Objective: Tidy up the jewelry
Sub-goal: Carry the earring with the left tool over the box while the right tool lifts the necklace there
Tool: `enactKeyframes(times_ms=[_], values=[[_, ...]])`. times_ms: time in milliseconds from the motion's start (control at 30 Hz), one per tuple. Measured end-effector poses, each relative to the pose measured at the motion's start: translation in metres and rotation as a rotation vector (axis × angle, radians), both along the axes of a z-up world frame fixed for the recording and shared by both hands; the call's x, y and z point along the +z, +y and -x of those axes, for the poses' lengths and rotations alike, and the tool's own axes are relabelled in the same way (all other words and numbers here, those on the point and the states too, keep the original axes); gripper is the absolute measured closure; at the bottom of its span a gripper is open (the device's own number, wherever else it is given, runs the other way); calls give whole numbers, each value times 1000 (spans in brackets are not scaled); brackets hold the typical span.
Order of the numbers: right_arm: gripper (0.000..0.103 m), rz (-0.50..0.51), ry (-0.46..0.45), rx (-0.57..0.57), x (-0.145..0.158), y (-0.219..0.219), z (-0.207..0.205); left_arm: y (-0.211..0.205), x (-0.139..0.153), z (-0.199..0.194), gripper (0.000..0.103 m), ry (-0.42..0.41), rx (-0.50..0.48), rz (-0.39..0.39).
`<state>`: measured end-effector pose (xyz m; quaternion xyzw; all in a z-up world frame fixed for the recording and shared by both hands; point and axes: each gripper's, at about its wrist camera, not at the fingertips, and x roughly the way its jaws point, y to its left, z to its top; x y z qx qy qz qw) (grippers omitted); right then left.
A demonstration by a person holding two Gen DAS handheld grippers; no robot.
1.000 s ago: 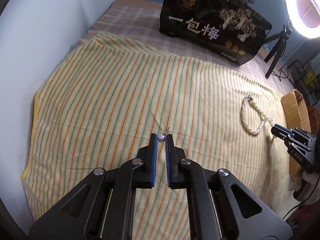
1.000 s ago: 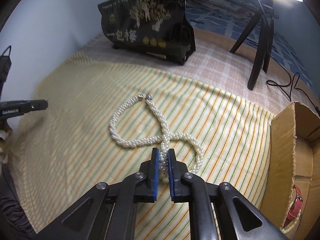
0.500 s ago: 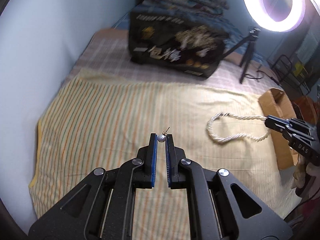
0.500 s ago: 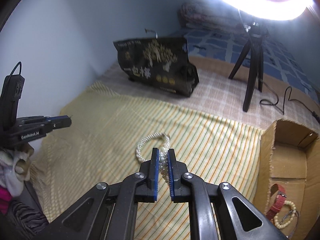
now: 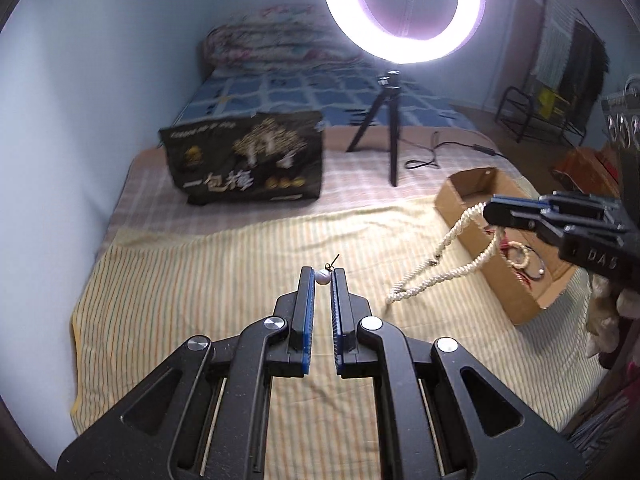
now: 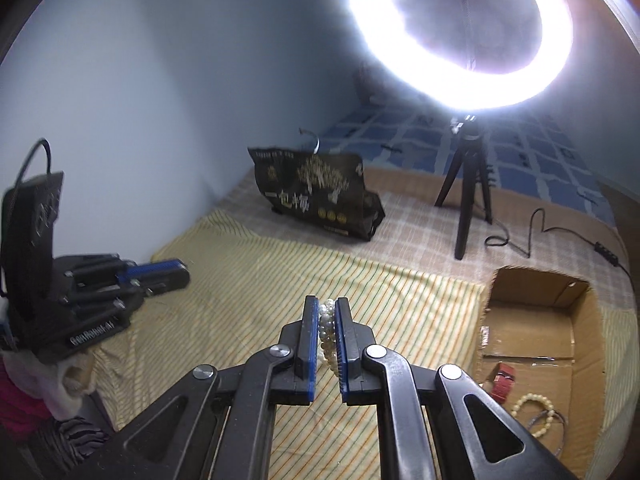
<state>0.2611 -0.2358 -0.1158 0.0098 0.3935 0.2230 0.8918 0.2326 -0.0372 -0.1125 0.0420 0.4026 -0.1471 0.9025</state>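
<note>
Left gripper (image 5: 323, 276): black, blue-padded, clamped at the tips on a small round white pearl earring with a thin wire hook (image 5: 323, 276), at the centre of the left wrist frame, held clear above the yellow striped cloth (image 5: 192, 304). Right gripper (image 6: 327, 312): same build, pressed together on a thick twisted white pearl necklace (image 6: 327, 332), at the lower centre of its own frame. In the left wrist view, seen at the right edge with the necklace hanging from it in a long loop, the lowest part near the cloth or just touching it; cannot tell which.

Further out: open brown cardboard box (image 6: 532, 320) at the lower right of the right wrist frame, resting on the cloth. Already inside: a red strap (image 6: 503, 376), a bracelet of cream beads (image 6: 536, 408), and a thin dark cord, hard to make out. Behind, at the upper middle, a black printed bag (image 5: 248, 160) and a bright ring light on a black tripod (image 5: 400, 12).

Progress, as a judgement: more than half done. Some pieces in the box, no loose jewelry visible on the cloth, the last two pieces both lifted. Left to do: carry necklace and earring over the box and release them inside.
</note>
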Motion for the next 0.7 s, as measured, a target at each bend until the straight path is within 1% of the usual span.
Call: enactKeyframes(times_ms=[133, 367, 500, 533, 700], values=[[98, -26, -43, -18, 20, -15, 15, -19, 8, 8, 97, -32, -42, -6], [98, -72, -101, -73, 46, -50, 32, -49, 15, 18, 97, -63, -101, -16], [98, -88, -125, -103, 55, -68, 40, -66, 17, 22, 97, -73, -128, -15], [102, -90, -131, -113, 57, -72, 42, -70, 17, 23, 97, -76, -133, -16], [102, -105, -142, -156, 61, -97, 48, -90, 18, 26, 97, -80, -169, -13]])
